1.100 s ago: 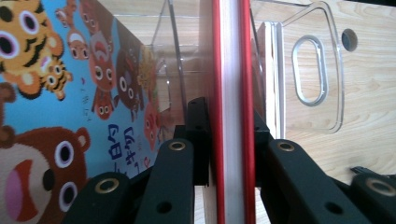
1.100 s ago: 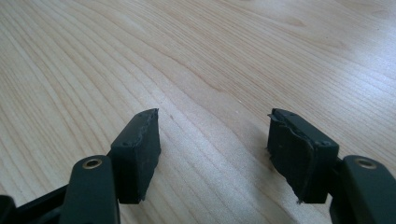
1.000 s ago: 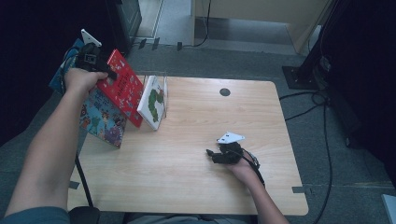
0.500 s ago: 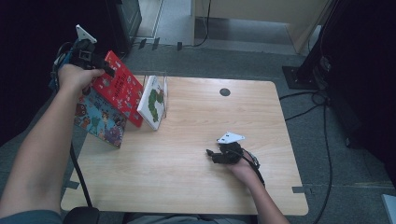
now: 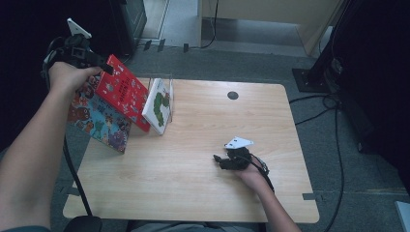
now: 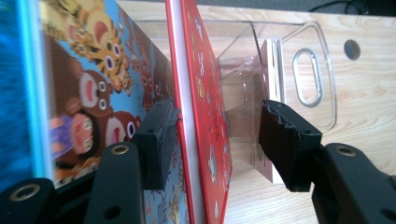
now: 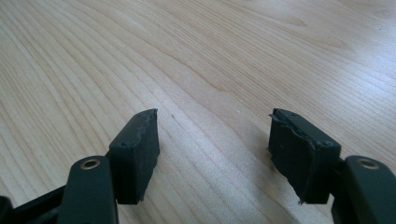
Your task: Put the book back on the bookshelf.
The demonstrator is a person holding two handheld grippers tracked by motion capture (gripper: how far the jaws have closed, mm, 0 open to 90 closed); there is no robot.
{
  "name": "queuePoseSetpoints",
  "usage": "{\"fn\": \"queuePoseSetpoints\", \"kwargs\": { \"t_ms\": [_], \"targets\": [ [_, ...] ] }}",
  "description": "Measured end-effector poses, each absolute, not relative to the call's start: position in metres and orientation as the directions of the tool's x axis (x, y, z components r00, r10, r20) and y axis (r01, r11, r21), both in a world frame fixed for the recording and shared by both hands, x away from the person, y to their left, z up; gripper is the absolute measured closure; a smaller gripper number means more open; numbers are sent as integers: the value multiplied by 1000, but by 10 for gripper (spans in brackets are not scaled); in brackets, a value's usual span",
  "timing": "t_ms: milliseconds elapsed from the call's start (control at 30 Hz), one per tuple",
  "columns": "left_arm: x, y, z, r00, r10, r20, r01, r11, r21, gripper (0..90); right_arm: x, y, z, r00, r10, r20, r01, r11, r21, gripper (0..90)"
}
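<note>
- At the table's far left corner, my left gripper (image 5: 99,65) stands at the top edge of a red picture book (image 5: 123,92), which leans tilted between a blue animal-cover book (image 5: 99,121) on its left and a clear plastic book stand (image 5: 167,82) on its right.
- In the left gripper view the jaws are spread, one pad (image 6: 159,140) touching the red book's (image 6: 205,135) back face, the other well off its cover: the book sits between them but is not pinched.
- I judge this the grasp or release step; the next move calls for either closing on the top edge or backing straight off without tipping the book.
- A white book with a green figure (image 5: 159,104) stands in the clear holder.
- My right gripper (image 5: 220,160) rests idle on the bare table (image 5: 193,183), jaws wide apart, holding nothing.
- The red book's lower edge is hidden behind its neighbours; cover lettering is too small to read.
</note>
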State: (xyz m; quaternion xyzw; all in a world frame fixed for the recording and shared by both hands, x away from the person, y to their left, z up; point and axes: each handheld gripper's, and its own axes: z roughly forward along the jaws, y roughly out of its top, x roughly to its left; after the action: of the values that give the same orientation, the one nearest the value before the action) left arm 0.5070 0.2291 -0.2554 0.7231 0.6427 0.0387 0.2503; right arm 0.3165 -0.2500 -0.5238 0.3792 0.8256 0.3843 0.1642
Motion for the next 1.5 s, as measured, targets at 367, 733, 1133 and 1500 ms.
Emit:
{"fn": "queuePoseSetpoints", "kwargs": {
  "t_ms": [367, 733, 1133, 1500],
  "targets": [
    [483, 227, -240, 213, 931, -297, 890, -60, 451, 430, 315, -251, -524, -670, 742, 21, 495, 426, 757, 310],
    [453, 210, -247, 297, 893, -337, 874, -111, 474, 409, 313, -251, -524, -677, 736, 19, 492, 433, 755, 290],
    [421, 181, -275, 390, 841, -376, 857, -182, 483, 397, 312, -252, -524, -677, 735, 23, 494, 431, 755, 279],
    [395, 151, -324, 450, 813, -369, 844, -252, 474, 391, 311, -252, -524, -678, 735, 23, 494, 432, 754, 274]
  ]
}}
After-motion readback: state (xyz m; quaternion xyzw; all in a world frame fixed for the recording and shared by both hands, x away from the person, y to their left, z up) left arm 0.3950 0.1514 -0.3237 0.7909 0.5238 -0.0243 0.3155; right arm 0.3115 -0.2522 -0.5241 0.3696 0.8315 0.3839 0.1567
